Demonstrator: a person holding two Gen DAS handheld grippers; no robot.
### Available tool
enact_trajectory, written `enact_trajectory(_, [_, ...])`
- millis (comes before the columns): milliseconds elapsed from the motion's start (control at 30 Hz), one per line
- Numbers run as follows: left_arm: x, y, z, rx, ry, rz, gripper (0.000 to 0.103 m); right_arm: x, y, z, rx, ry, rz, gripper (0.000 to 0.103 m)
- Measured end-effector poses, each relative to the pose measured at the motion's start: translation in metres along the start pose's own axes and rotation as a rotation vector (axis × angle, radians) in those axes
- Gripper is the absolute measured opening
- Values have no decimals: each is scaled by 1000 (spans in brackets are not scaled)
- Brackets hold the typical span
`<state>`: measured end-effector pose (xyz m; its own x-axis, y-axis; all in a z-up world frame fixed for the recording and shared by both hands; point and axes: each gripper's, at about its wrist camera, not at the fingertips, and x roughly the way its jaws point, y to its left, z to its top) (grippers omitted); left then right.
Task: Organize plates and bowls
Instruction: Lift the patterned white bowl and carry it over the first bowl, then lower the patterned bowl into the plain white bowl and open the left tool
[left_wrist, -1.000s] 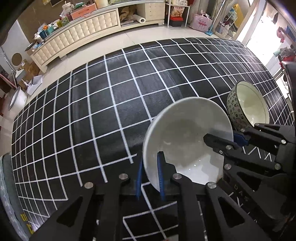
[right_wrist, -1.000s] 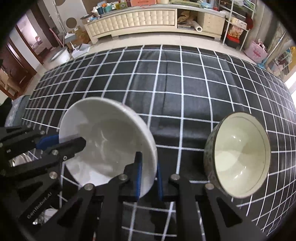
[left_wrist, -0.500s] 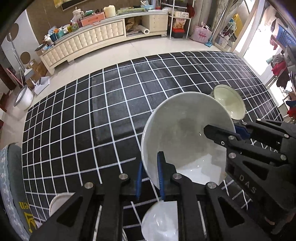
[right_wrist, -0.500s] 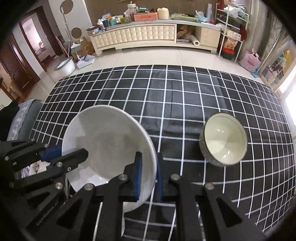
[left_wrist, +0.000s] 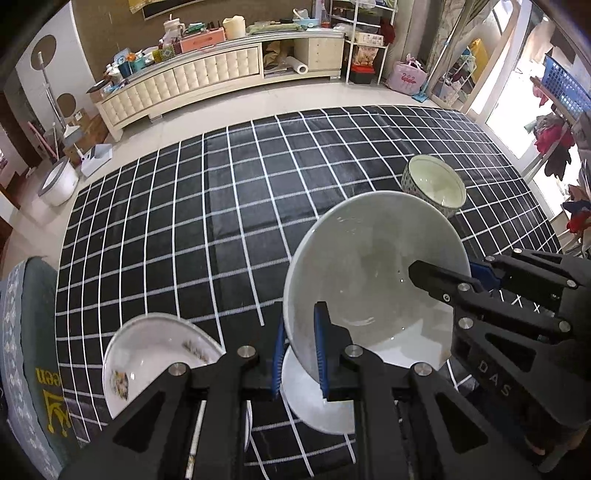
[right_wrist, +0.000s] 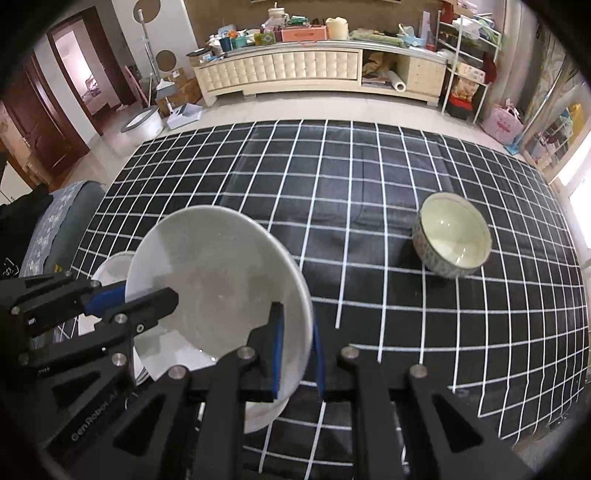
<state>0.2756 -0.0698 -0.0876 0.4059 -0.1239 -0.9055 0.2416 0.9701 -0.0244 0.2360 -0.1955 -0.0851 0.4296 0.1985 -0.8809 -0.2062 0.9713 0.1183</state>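
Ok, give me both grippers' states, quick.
Left gripper: shut on the rim of the large white bowl.
Right gripper: shut on the opposite rim of the same bowl.

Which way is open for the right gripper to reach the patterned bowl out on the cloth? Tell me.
Probably none right now. The right gripper is shut on the rim of the large white bowl, shared with the left gripper. The checked cloth toward the patterned bowl lies bare, but the jaws are occupied.
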Motion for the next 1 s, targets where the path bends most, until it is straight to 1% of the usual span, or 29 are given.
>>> enact_trajectory(167, [-5,6,-19,-13,16,-2,13,7,8,-18,16,50,28,18])
enact_trajectory(300, [-5,8,-32,-31,34,-12,13,12,12,-28,28,79,31,18])
enact_trajectory(500, [-1,4,-48,-31,58,-21,13,19,8,-44,70,115,43,18])
enact_trajectory(867, [14,1,-61,-42,98,-28,13,31,11,-50,68,163,38,18])
enact_trajectory(1000, [14,2,-63,-52,97,-26,13,36,14,-51,55,174,37,18])
